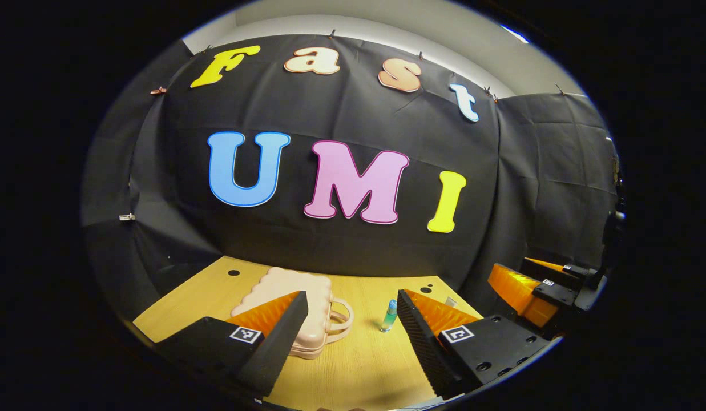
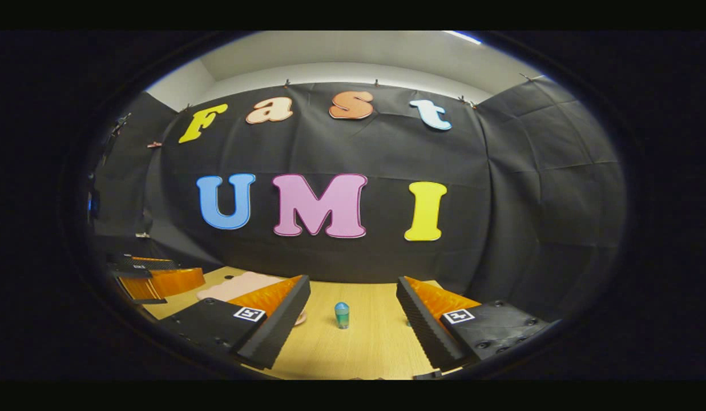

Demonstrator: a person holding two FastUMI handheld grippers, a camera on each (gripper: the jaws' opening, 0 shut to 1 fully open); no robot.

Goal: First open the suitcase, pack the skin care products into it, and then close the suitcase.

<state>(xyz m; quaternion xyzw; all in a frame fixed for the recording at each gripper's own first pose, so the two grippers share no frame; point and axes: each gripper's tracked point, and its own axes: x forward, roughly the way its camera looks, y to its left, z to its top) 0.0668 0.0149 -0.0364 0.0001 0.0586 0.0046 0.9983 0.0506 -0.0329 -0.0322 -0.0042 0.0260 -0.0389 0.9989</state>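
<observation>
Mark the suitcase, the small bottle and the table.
suitcase (image 1: 284,288): left gripper view, on its closed scalloped lid.
small bottle (image 2: 342,315): right gripper view, on its body.
table (image 1: 353,365): left gripper view, bare wood.

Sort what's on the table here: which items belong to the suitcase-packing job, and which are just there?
Belongs to the job:
- suitcase, pink, shut, lying flat
- small bottle, standing upright right of the suitcase
- left gripper and right gripper, both open, holding nothing

Just there:
- wooden table
- a pale object behind a finger, too hidden to identify
</observation>
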